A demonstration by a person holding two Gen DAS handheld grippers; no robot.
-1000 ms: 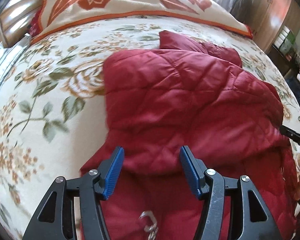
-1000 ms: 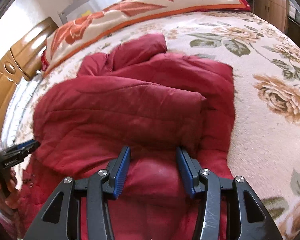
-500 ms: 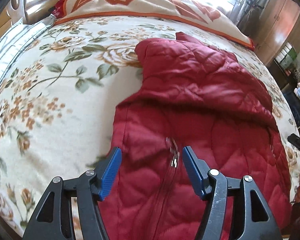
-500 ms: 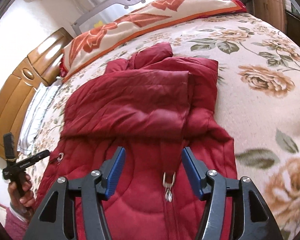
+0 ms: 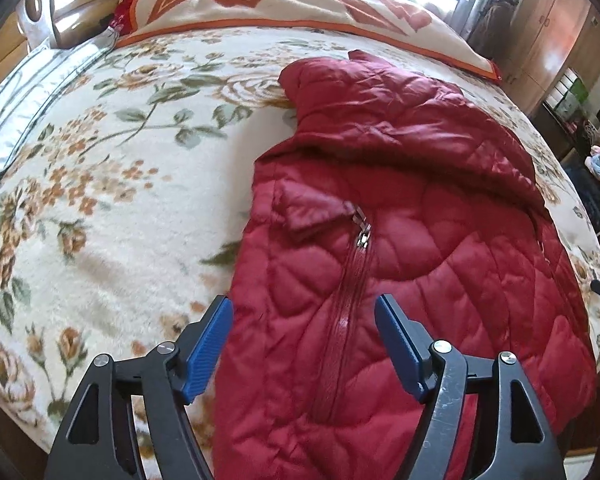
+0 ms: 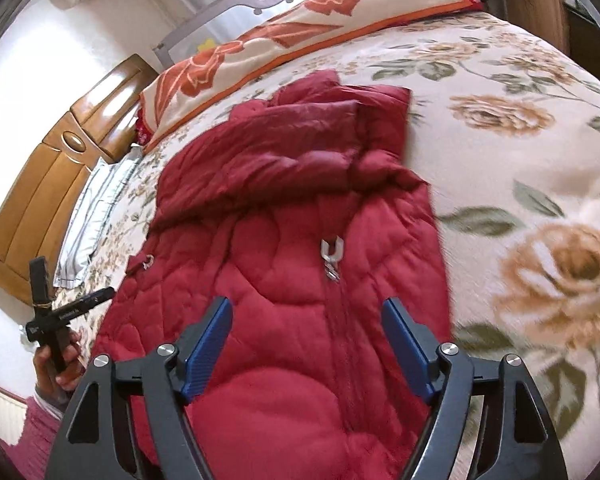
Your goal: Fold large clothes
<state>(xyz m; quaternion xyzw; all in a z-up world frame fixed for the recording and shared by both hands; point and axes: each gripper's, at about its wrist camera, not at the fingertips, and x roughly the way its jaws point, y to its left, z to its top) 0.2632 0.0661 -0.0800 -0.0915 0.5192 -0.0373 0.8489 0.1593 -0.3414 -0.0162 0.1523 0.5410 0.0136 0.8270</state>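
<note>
Left wrist view: the left gripper (image 5: 303, 344) hangs above the near edge of the bed (image 5: 100, 208), its jaws opening and holding nothing; the blue pads stand clear of the cloth. Below lies the red quilted jacket (image 5: 420, 248), spread on the floral bedspread toward the bed's right side, its upper part folded down over the body. A metal zip pull (image 5: 363, 236) shows on the front. An orange-flowered blanket (image 5: 284, 4) lies along the far edge.

Right wrist view: the right gripper (image 6: 307, 346) is likewise opening and empty above the jacket's (image 6: 284, 280) lower front. A zip pull (image 6: 331, 254) lies just ahead. At the left, a hand (image 6: 56, 364) grips the other gripper's handle beside the wooden headboard (image 6: 40, 184).
</note>
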